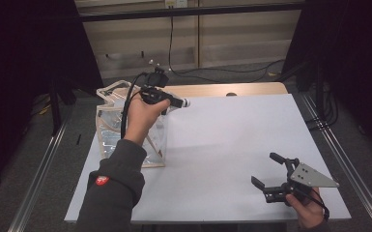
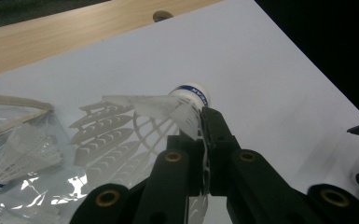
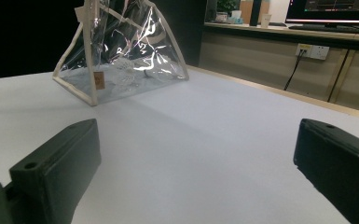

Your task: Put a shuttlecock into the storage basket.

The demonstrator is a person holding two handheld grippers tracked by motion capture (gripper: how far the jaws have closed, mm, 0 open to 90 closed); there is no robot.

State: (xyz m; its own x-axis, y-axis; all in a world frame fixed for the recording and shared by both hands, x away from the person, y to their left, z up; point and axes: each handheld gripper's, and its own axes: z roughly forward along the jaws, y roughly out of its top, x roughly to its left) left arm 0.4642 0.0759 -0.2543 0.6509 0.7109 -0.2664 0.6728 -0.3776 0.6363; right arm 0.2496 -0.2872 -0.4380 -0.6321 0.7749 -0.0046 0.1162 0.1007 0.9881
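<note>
Left gripper view: left hand-held gripper (image 2: 204, 140) clamps a shuttlecock (image 2: 177, 105) above the tabletop (image 2: 270, 84); right hand-held gripper (image 3: 196, 163) gapes wide, empty.

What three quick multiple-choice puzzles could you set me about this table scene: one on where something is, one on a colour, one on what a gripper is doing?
1. Where does the clear bag stand?
A. At the table's left edge
B. At its right edge
C. On the floor

2. What colour is the band around the shuttlecock cork?
A. Red
B. Blue
C. Green

3. How are the jaws of the right gripper?
A. Shut on a shuttlecock
B. Shut on nothing
C. Open, with nothing between them

Answers:
1 A: the high view shows it at the left, under the left gripper.
2 B: the left gripper view shows a blue band.
3 C: the right gripper view shows the jaws wide apart over bare table.
</note>
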